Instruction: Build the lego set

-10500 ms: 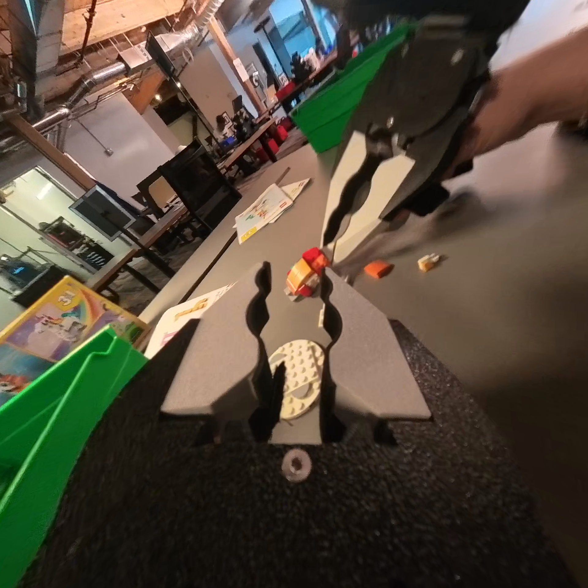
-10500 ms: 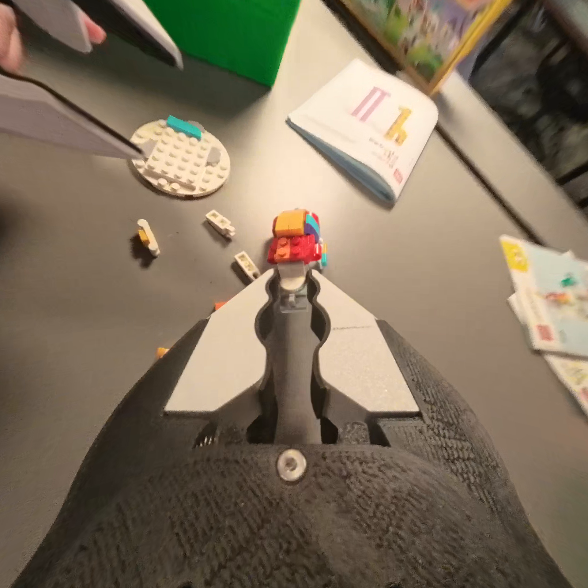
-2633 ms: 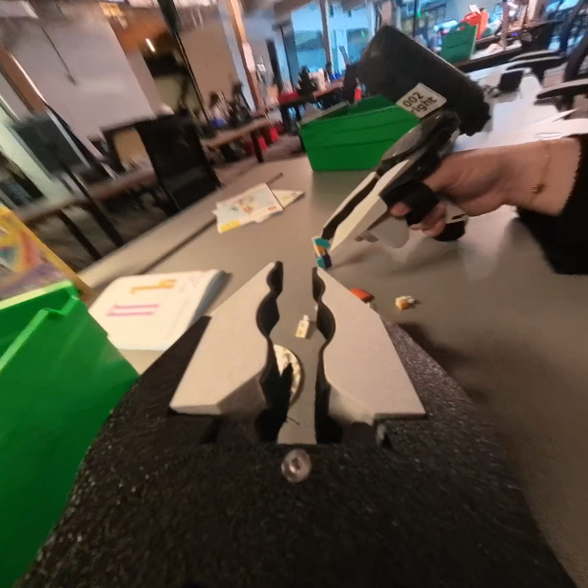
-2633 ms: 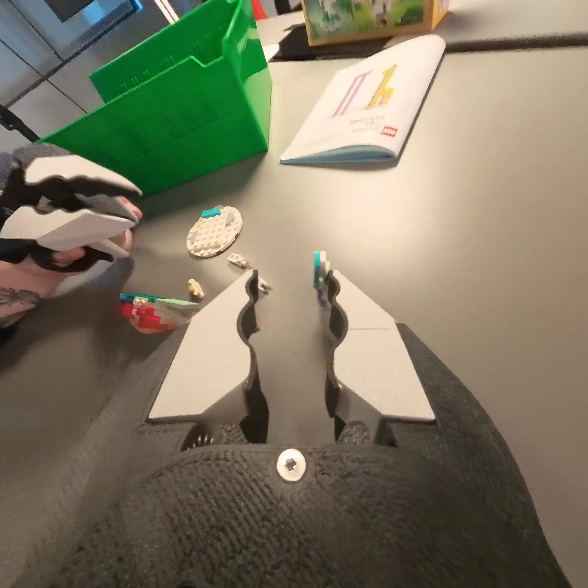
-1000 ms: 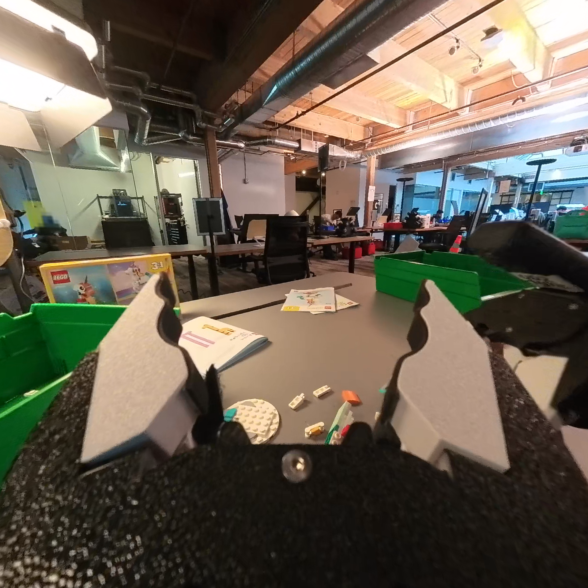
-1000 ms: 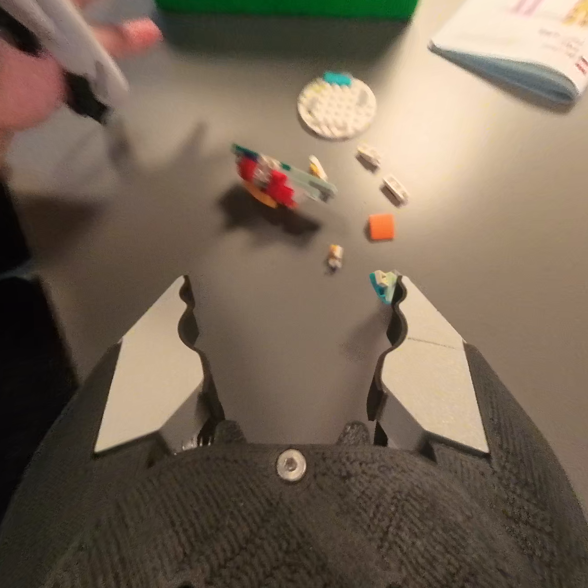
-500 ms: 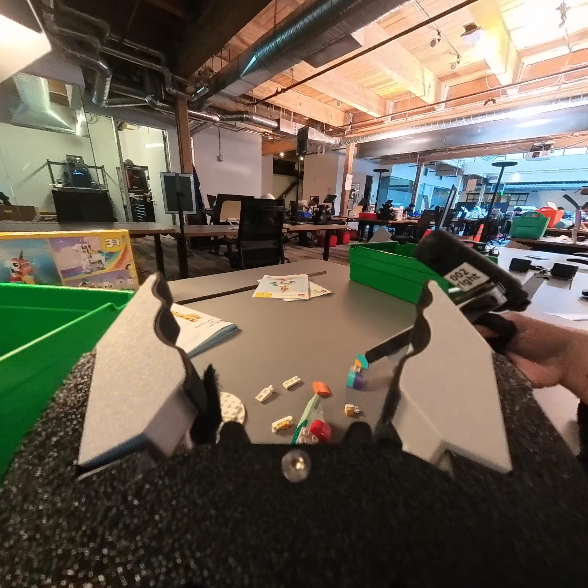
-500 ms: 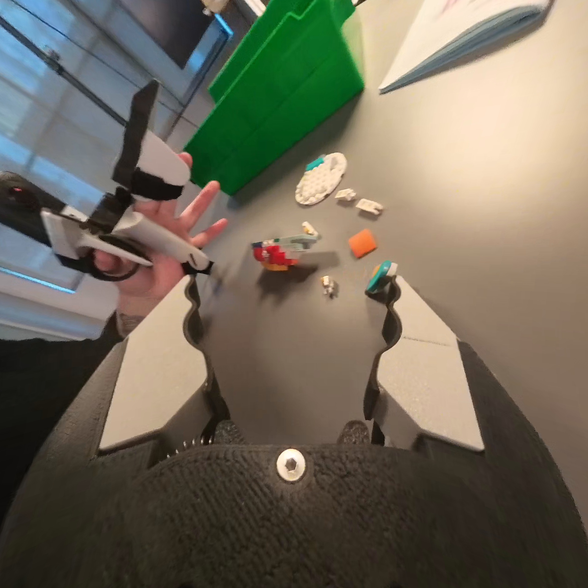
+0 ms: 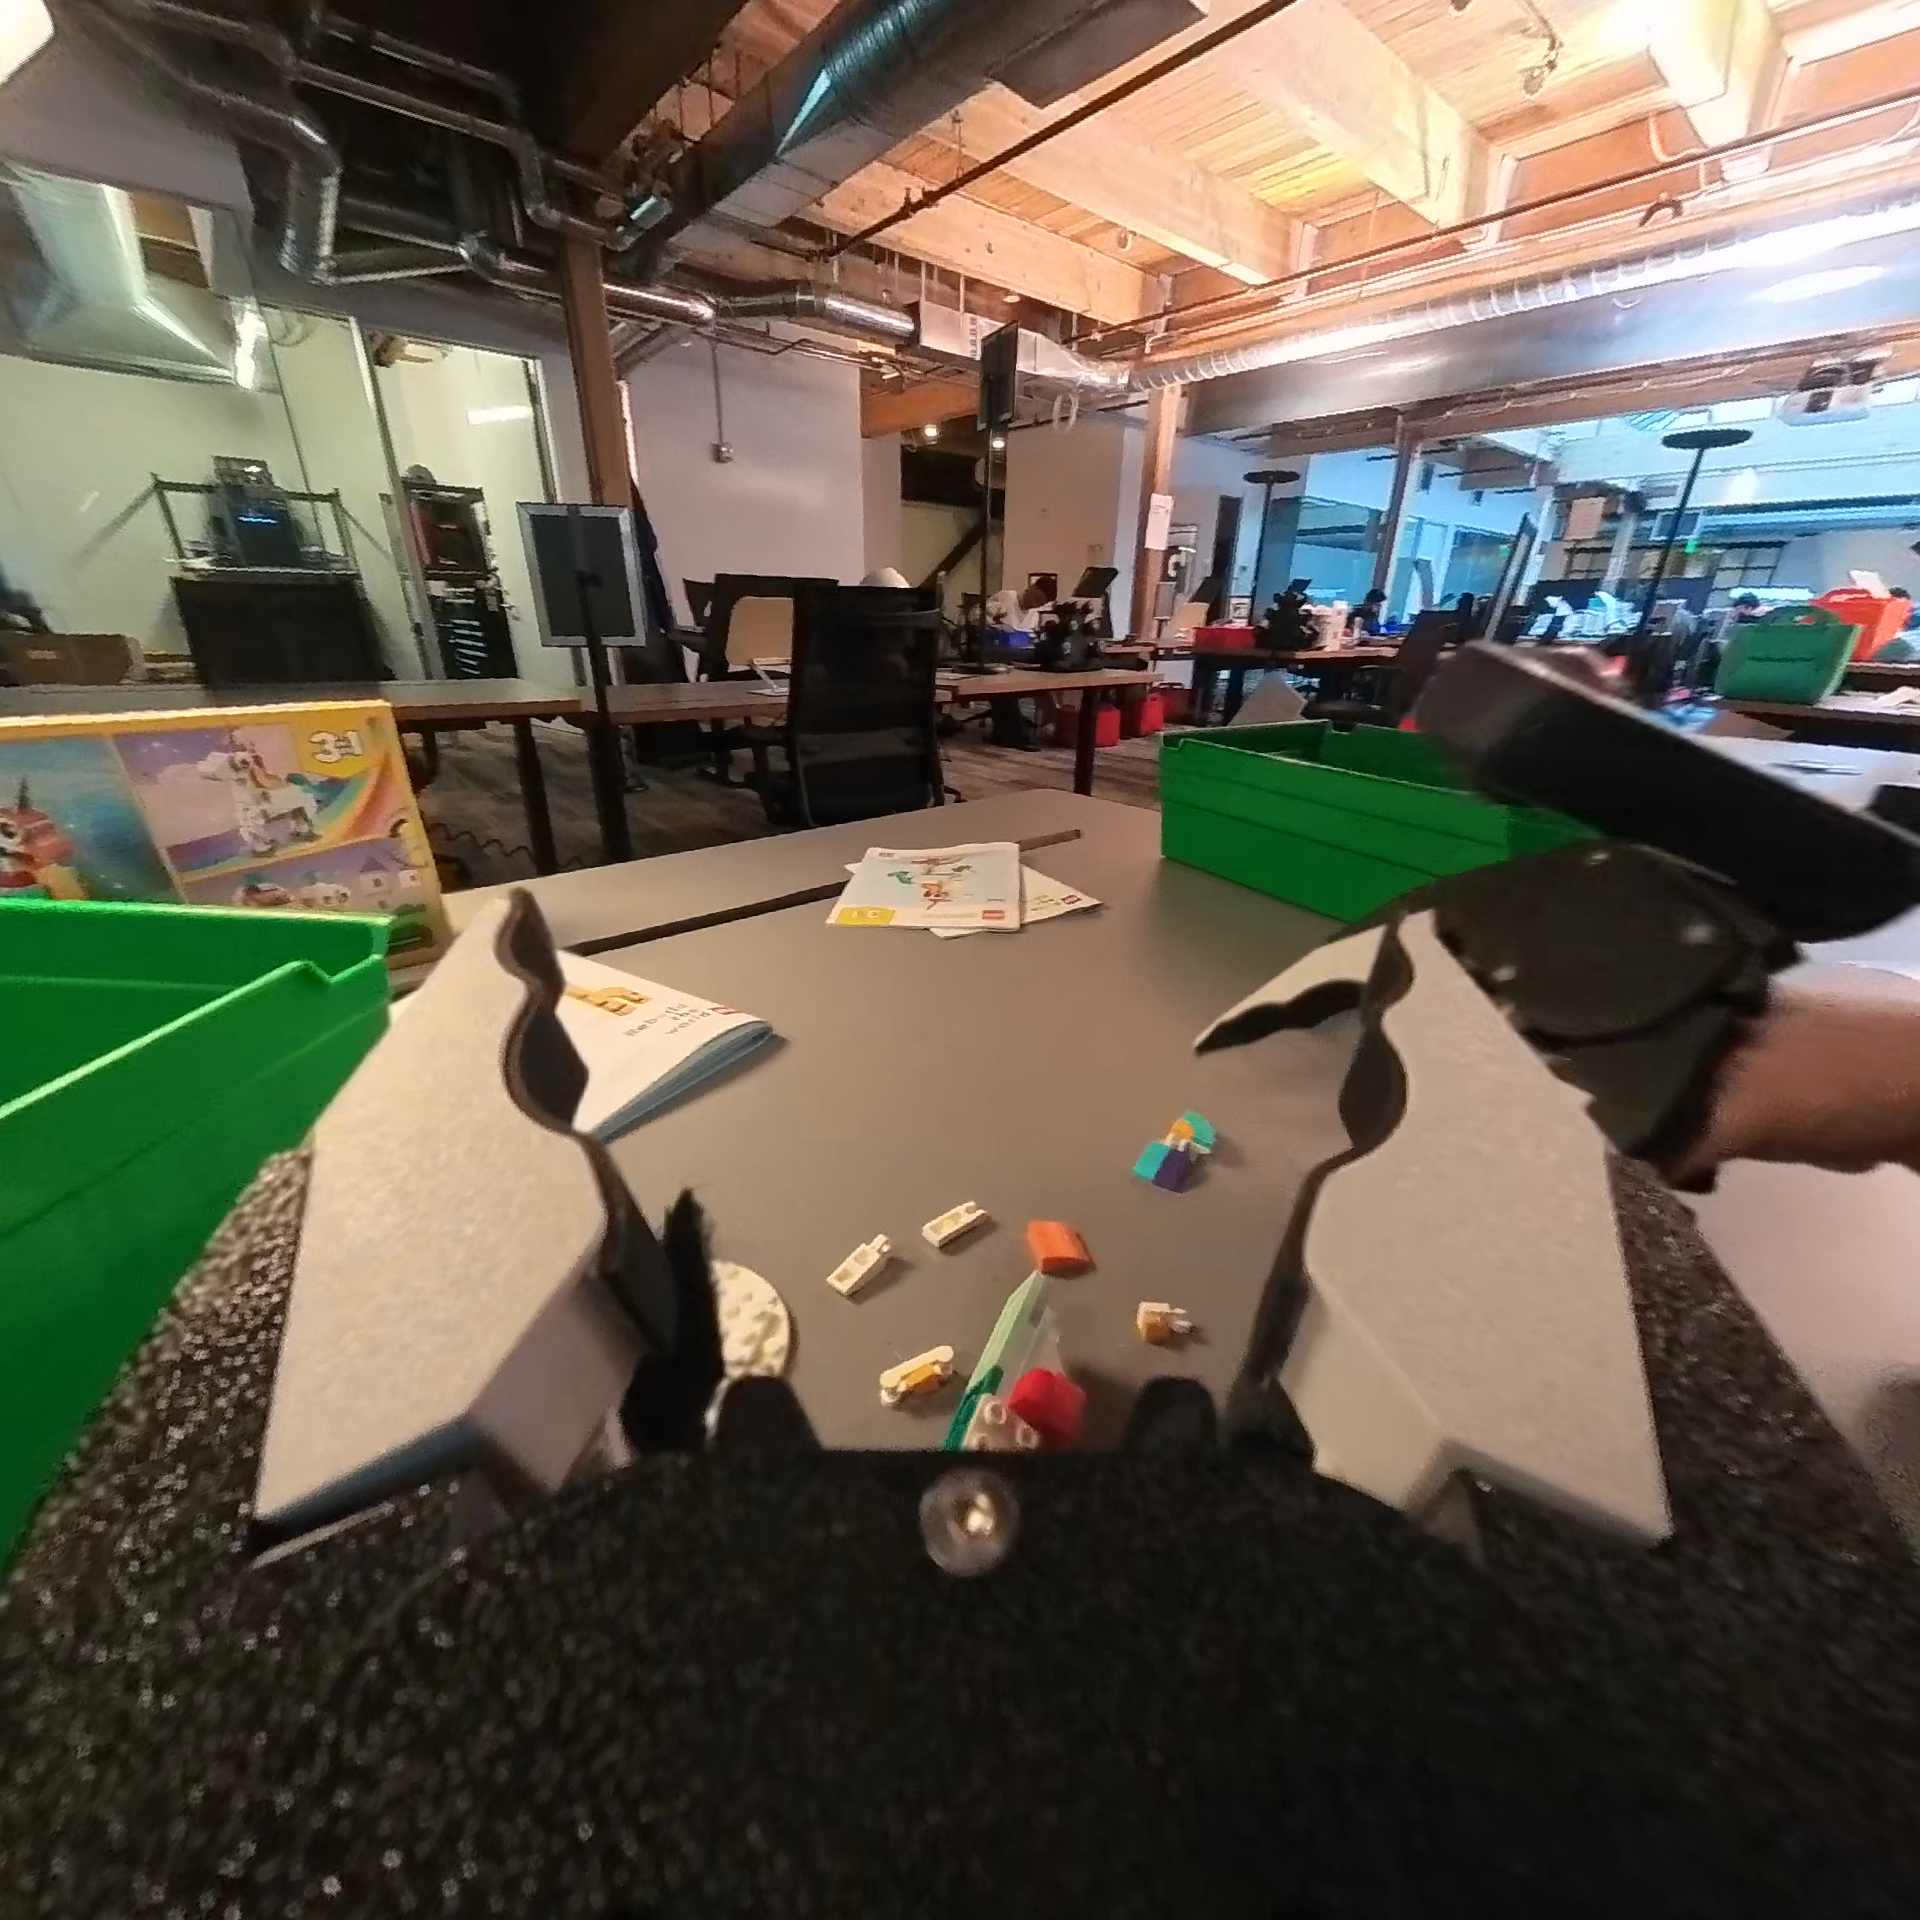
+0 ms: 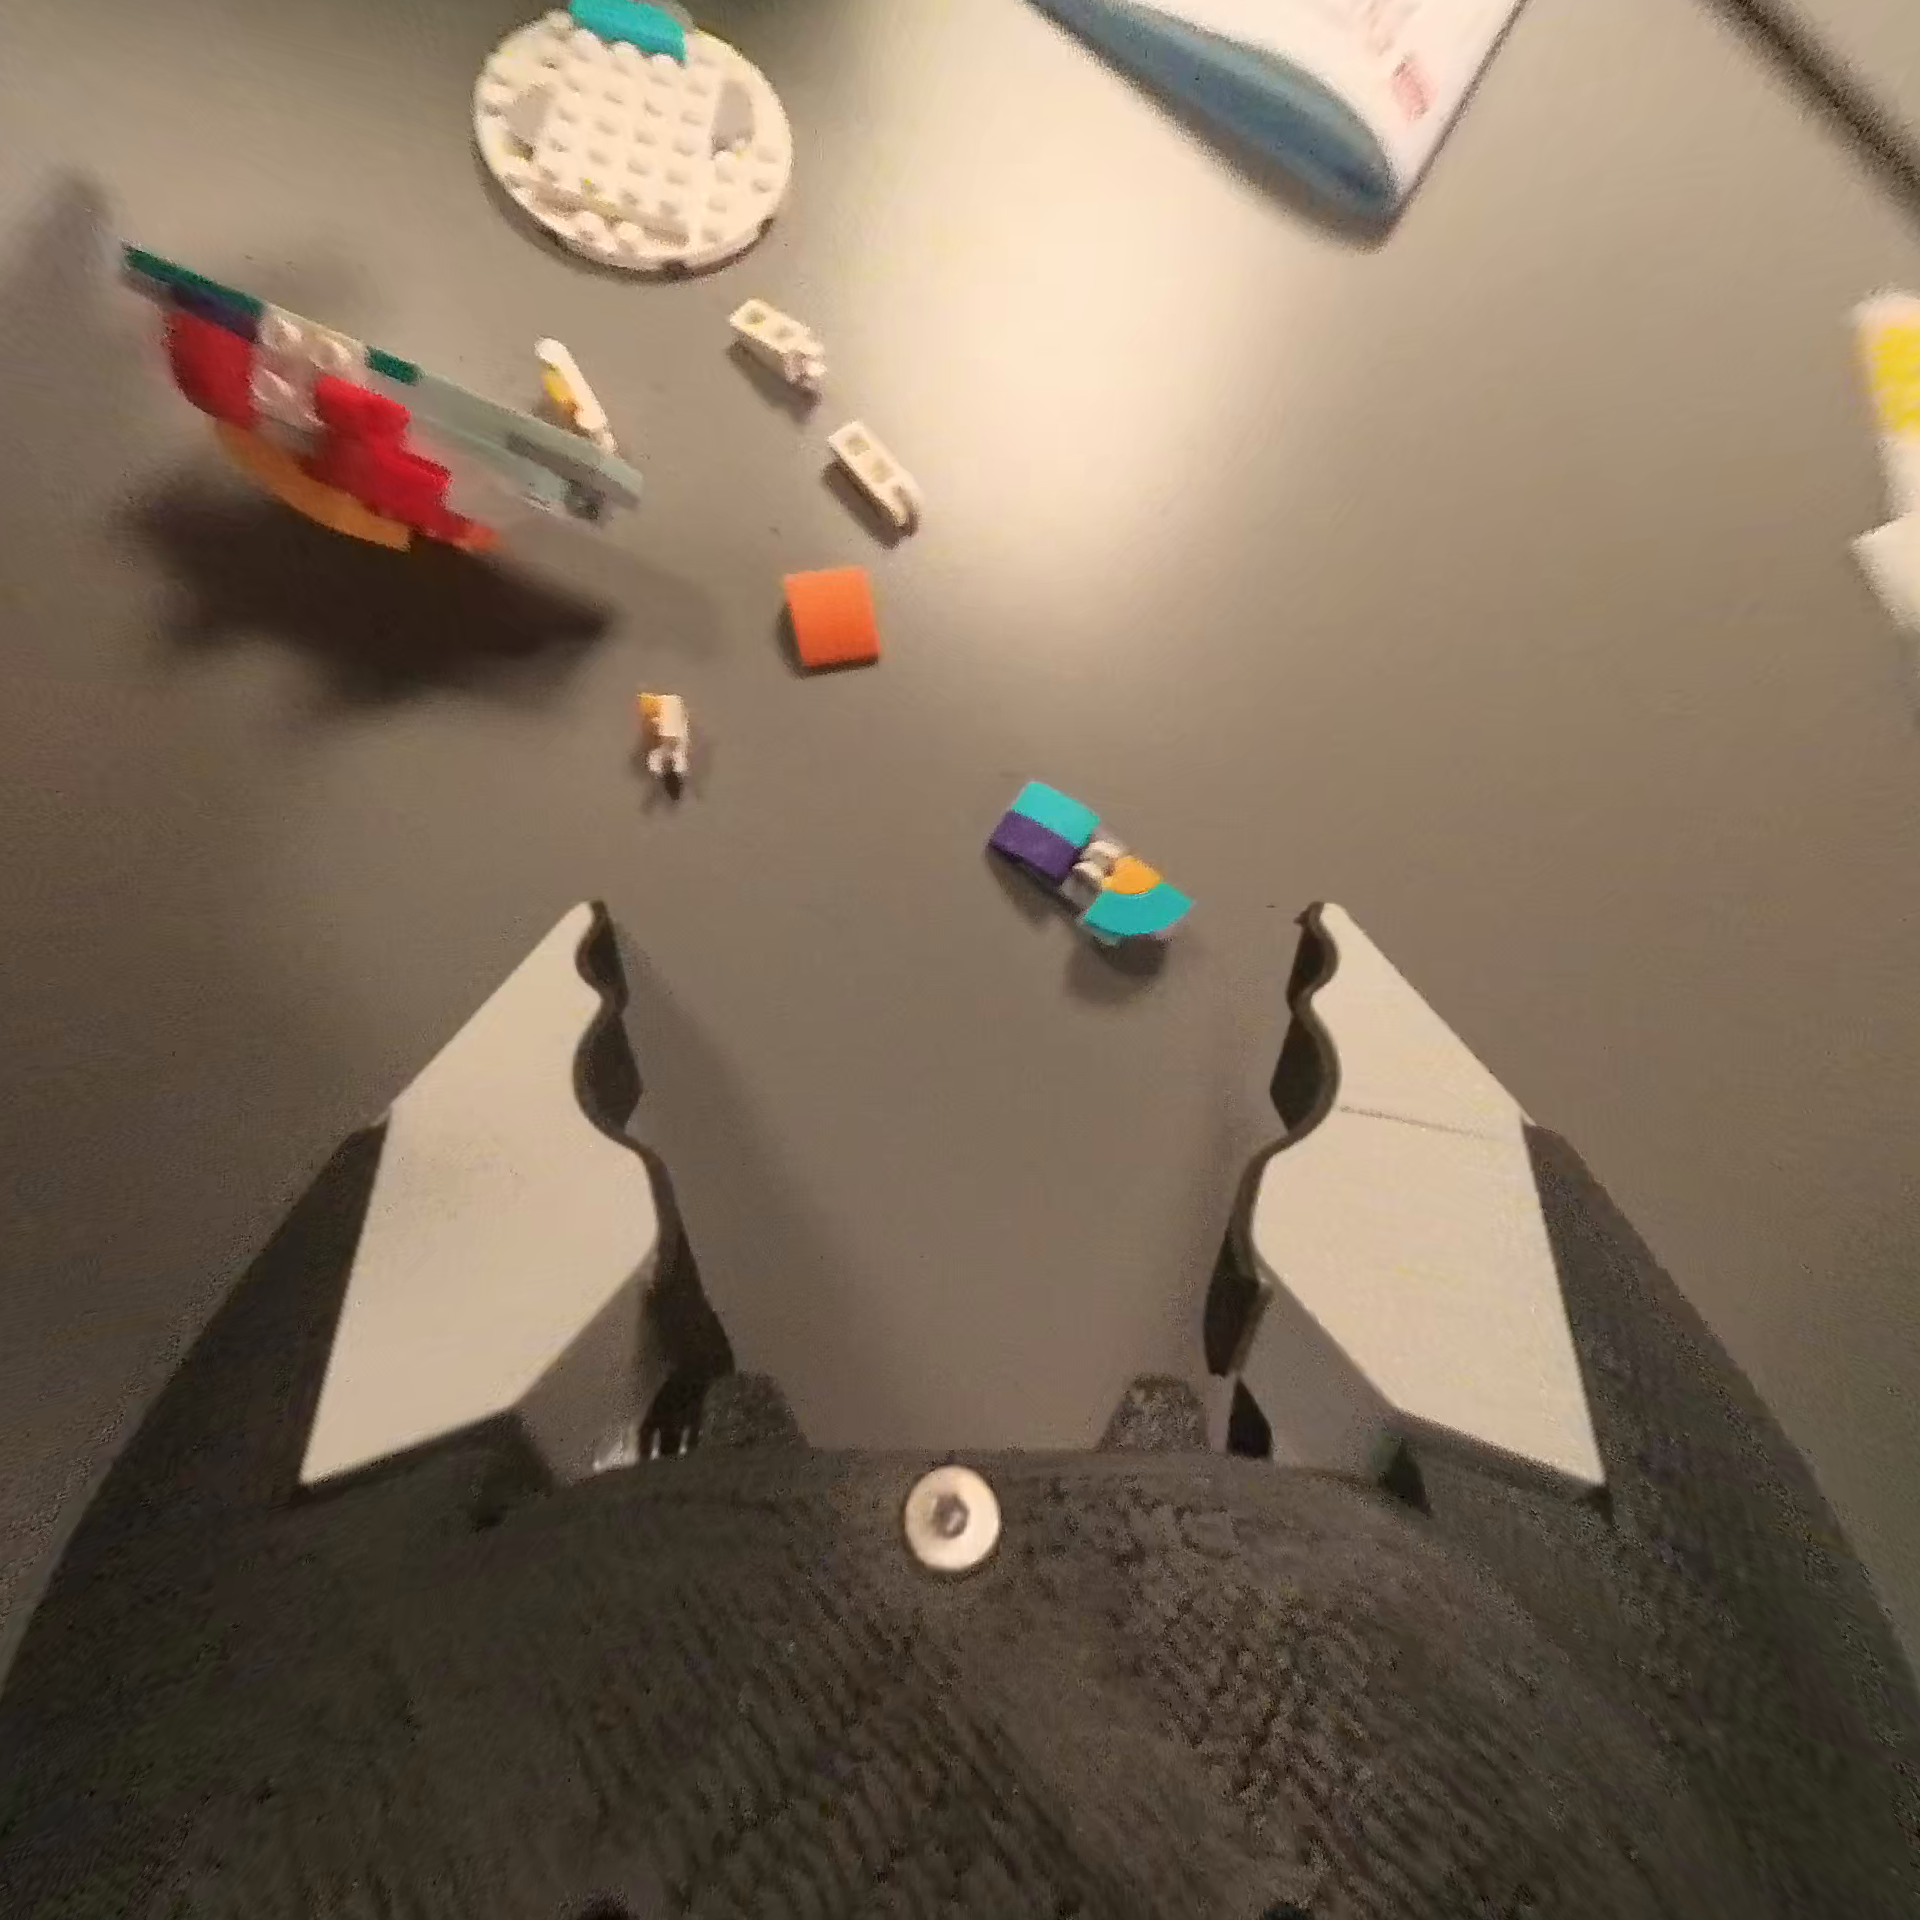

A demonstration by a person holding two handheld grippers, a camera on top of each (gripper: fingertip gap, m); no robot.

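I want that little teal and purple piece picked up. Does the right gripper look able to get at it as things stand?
Probably yes. The right gripper is open with nothing in it, and the teal and purple piece lies alone on the table just ahead of its fingertips, with no other brick in between.

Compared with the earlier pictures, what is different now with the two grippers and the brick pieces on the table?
The right gripper let go of the small teal and purple piece; it now lies on the grey table, clear of the wide-open fingers. The left gripper opened wide too and holds nothing. The red brick assembly was laid down. The round white plate, orange tile and green bin stayed.
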